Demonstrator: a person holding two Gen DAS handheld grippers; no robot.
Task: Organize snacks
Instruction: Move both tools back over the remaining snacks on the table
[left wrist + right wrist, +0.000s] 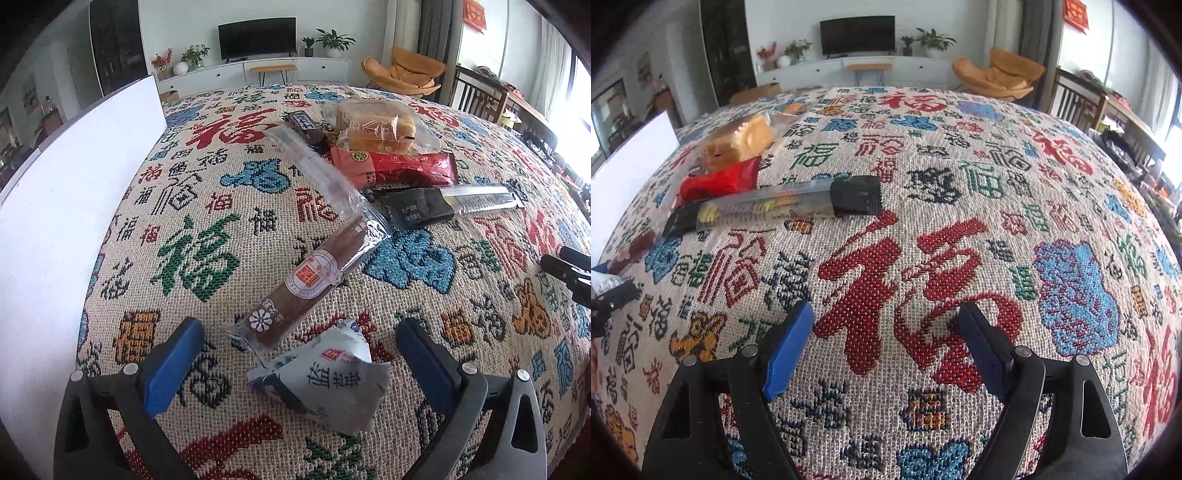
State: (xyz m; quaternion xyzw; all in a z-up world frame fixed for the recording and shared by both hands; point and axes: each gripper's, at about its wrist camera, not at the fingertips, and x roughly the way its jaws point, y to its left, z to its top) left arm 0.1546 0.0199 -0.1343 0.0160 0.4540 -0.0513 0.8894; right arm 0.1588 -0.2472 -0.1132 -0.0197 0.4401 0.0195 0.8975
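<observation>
Snacks [306, 269] loose beside white box [55, 221]

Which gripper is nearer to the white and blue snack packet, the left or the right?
Left. The left gripper stands open around the white and blue snack packet; the right gripper is open over bare tablecloth, off to the packet's side.

surface: woven cloth [207, 206] with red, green, blue characters | left: white board [66, 177] upright | far wall: dark television [257, 37] on white cabinet [321, 70], potted plants [334, 40] | right: orange chair [406, 74]
</observation>
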